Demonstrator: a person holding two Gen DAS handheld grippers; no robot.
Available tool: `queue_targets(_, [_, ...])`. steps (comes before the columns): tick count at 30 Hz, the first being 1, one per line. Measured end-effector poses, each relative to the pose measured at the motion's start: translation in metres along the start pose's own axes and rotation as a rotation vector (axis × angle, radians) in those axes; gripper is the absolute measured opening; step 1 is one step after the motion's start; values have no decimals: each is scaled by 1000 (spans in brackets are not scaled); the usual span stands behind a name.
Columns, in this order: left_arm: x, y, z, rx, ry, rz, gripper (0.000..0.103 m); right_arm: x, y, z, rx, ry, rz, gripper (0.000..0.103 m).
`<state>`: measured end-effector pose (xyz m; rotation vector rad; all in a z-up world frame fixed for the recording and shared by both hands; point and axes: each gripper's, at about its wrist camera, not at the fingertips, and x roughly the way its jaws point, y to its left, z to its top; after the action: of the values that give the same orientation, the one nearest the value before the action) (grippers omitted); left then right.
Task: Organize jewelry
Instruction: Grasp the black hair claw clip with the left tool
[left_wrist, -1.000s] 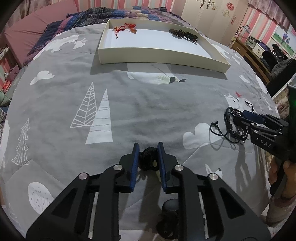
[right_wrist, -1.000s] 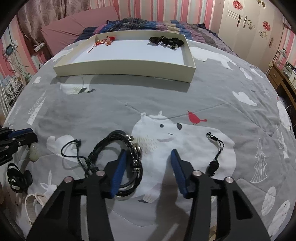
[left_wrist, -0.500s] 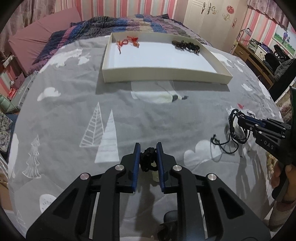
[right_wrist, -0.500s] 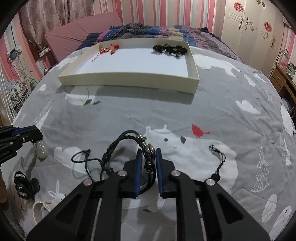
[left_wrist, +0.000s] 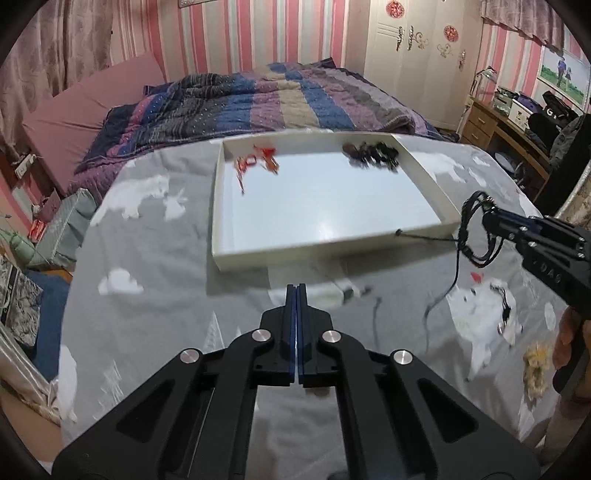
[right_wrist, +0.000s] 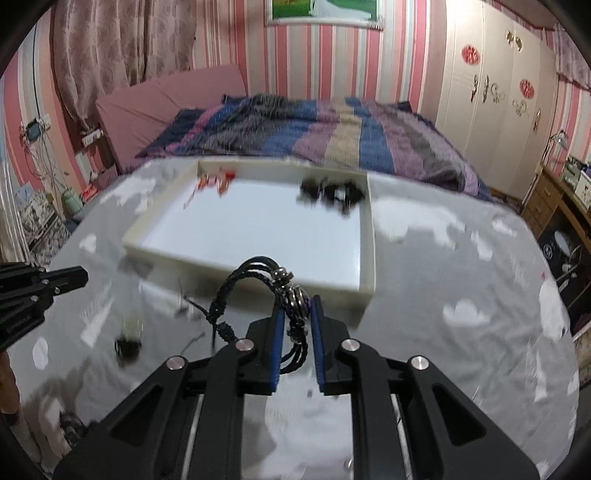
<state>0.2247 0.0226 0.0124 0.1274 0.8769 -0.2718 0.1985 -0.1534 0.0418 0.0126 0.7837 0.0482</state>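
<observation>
Tray (left_wrist: 332, 254): white, shallow, centre of frame on the grey printed bedspread (left_wrist: 147, 314).
Tray contents: red cord jewelry (left_wrist: 258, 158) far-left corner; dark bracelets (left_wrist: 373, 151) far-right corner.
Loose piece: small dark item (right_wrist: 127, 347) on the bedspread, lower left of right view, blurred.
Left gripper (left_wrist: 297, 291): fingers pressed flat together, nothing visible between them; angled down toward tray's near wall.
Right gripper (right_wrist: 297, 314): pinching black braided bracelet (right_wrist: 258, 273), lifted clear of the bedspread, cords dangling.
Background: striped quilt (left_wrist: 277, 96); wardrobe (right_wrist: 491, 92).

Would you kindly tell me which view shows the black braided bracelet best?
The right wrist view: the black braided bracelet sits close up, clamped in the right gripper. The left wrist view shows it small, dangling at the right edge.
</observation>
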Motion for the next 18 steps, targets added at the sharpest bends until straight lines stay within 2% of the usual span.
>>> queue_targets(4, [3, 8, 2, -22, 17, -13, 0, 0, 2, 14, -8, -24, 9, 14])
queue_targets(8, [16, 2, -15, -13, 79, -23, 0, 12, 2, 8, 2, 5, 28, 14])
queue_targets(9, [19, 1, -21, -19, 99, -28, 9, 15, 1, 6, 7, 15, 34, 14])
queue_targets(10, [22, 0, -26, -26, 109, -32, 29, 17, 1, 2, 10, 25, 37, 14])
queue_targets(11, [23, -1, -30, -34, 114, -34, 39, 19, 1, -1, 12, 31, 38, 14])
queue_targets(12, [26, -4, -34, -35, 116, -28, 57, 21, 1, -3, 15, 37, 40, 14])
queue_targets(13, [29, -8, -37, -27, 115, -21, 64, 23, 0, -6, 21, 44, 45, 14])
queue_targets(18, [44, -20, -51, -1, 161, -27, 65, 26, 0, -15, 25, 59, 51, 14])
